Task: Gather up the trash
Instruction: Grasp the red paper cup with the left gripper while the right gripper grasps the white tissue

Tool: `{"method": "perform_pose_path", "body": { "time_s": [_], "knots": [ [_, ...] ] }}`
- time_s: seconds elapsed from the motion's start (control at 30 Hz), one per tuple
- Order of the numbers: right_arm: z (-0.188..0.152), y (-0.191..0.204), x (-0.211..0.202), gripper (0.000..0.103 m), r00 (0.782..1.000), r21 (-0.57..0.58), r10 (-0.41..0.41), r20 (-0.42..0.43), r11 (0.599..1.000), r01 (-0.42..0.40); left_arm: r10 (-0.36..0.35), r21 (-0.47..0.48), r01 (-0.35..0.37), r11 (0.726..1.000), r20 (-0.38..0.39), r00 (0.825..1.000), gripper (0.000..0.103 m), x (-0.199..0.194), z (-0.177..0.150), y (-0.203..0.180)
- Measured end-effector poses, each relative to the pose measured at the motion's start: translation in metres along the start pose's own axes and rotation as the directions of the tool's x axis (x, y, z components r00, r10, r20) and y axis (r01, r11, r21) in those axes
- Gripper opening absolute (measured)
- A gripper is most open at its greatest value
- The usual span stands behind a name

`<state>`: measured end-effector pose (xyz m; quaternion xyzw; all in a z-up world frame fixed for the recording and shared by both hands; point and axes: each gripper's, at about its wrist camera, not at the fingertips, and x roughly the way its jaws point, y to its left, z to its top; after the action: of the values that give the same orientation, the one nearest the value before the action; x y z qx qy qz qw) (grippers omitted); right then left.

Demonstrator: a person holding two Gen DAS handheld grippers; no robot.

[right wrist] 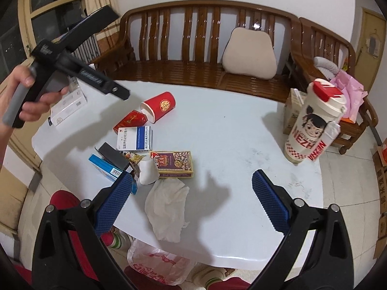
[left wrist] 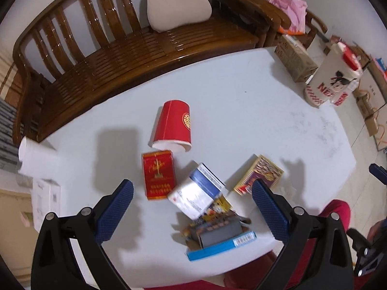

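Trash lies on a white table (left wrist: pixel 241 111): a red paper cup (left wrist: pixel 173 126) on its side, a red cigarette pack (left wrist: pixel 157 174), a white-and-blue box (left wrist: pixel 197 191), a blue-and-grey open box (left wrist: pixel 219 239) and a purple-and-gold box (left wrist: pixel 260 175). My left gripper (left wrist: pixel 192 205) is open and empty above the boxes. In the right wrist view my right gripper (right wrist: pixel 192 199) is open and empty over a crumpled white tissue (right wrist: pixel 167 205) at the table's near edge. The cup (right wrist: pixel 159 106) and the boxes (right wrist: pixel 134 137) lie beyond it. The left gripper's body (right wrist: pixel 72 65) shows at upper left.
A large cartoon-printed cup (right wrist: pixel 312 123) stands at the table's right edge. A wooden bench (right wrist: pixel 193 43) with a beige cushion (right wrist: pixel 249 53) runs behind the table. A plastic bag (right wrist: pixel 159 263) lies on the floor under the near edge. Cardboard boxes (left wrist: pixel 293 58) sit right.
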<state>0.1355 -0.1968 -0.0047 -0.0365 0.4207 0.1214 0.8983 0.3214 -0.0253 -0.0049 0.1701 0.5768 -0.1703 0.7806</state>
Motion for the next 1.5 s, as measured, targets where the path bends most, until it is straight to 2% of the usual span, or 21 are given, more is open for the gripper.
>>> {"method": "perform_pose_path", "body": {
  "time_s": [0.17, 0.3, 0.67, 0.93, 1.2, 1.23, 1.3, 1.37, 1.43, 1.5],
  "knots": [
    [0.003, 0.007, 0.024, 0.097, 0.997, -0.038, 0.029, -0.069, 0.999, -0.032, -0.001, 0.041, 0.002, 0.999, -0.024, 1.000, 0.096, 0.020, 0.022, 0.002],
    [-0.003, 0.016, 0.048, 0.097, 0.989, -0.065, 0.058, -0.138, 0.996, -0.067, 0.025, 0.072, -0.021, 0.997, -0.053, 0.998, 0.096, 0.045, 0.036, 0.004],
    [-0.034, 0.034, 0.120, 0.097, 0.934, -0.065, 0.133, -0.330, 0.984, -0.163, 0.048, 0.096, -0.034, 0.995, -0.152, 0.987, 0.096, 0.118, 0.061, 0.019],
    [-0.041, 0.031, 0.147, 0.097, 0.915, -0.052, 0.139, -0.378, 0.984, -0.171, 0.023, 0.085, -0.007, 0.996, -0.192, 0.981, 0.096, 0.148, 0.070, 0.030],
    [-0.042, 0.031, 0.159, 0.096, 0.918, -0.090, 0.093, -0.384, 0.986, -0.138, 0.008, 0.066, 0.006, 0.998, -0.211, 0.977, 0.096, 0.170, 0.076, 0.036],
    [-0.044, 0.027, 0.158, 0.095, 0.917, -0.089, 0.096, -0.387, 0.986, -0.141, 0.006, 0.066, 0.008, 0.998, -0.209, 0.978, 0.096, 0.171, 0.076, 0.036],
    [-0.045, 0.030, 0.162, 0.084, 0.913, -0.083, 0.112, -0.393, 0.984, -0.157, 0.001, 0.064, 0.012, 0.998, -0.197, 0.980, 0.096, 0.172, 0.076, 0.036],
    [-0.045, 0.031, 0.162, 0.082, 0.915, -0.091, 0.111, -0.389, 0.983, -0.159, -0.011, 0.062, 0.024, 0.998, -0.196, 0.980, 0.093, 0.173, 0.076, 0.036],
    [-0.045, 0.031, 0.163, 0.076, 0.919, -0.103, 0.096, -0.382, 0.984, -0.146, -0.011, 0.065, 0.025, 0.998, -0.204, 0.979, 0.086, 0.174, 0.076, 0.035],
    [-0.044, 0.030, 0.162, 0.059, 0.923, -0.108, 0.091, -0.375, 0.984, -0.141, -0.016, 0.064, 0.031, 0.997, -0.218, 0.976, 0.072, 0.177, 0.077, 0.033]
  ]
}}
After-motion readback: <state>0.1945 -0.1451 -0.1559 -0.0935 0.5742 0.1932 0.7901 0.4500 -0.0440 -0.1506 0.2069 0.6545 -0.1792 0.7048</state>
